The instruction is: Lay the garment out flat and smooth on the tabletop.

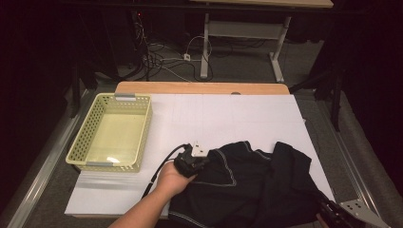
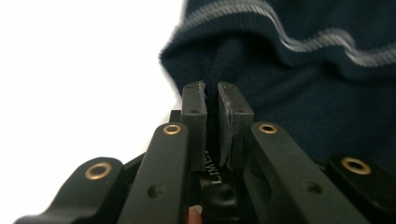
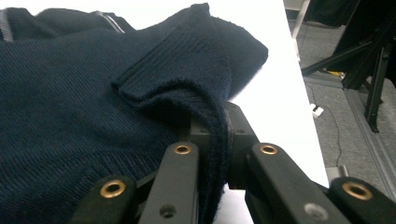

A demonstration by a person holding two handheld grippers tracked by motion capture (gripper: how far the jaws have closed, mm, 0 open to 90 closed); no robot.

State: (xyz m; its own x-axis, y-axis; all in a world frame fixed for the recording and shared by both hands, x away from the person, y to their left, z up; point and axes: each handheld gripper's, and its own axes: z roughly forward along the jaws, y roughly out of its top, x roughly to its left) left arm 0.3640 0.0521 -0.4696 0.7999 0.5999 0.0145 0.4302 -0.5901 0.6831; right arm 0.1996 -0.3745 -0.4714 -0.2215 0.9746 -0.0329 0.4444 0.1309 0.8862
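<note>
On the white table (image 1: 237,114), a dark navy knit sweater (image 1: 256,185) lies crumpled at the near right, its ribbed edges and pale contrast stitching catching the light. The left gripper (image 2: 217,100) has its jaws closed on a fold of the sweater's ribbed edge, the cloth pinched between the two square black pads. The right gripper (image 3: 219,135), at the garment's near right corner, is clamped on a thick ribbed hem that drapes over its pads. At the table's far left stands a pale yellow perforated plastic basket (image 1: 81,137), rectangular with grey handles, well apart from the sweater.
</note>
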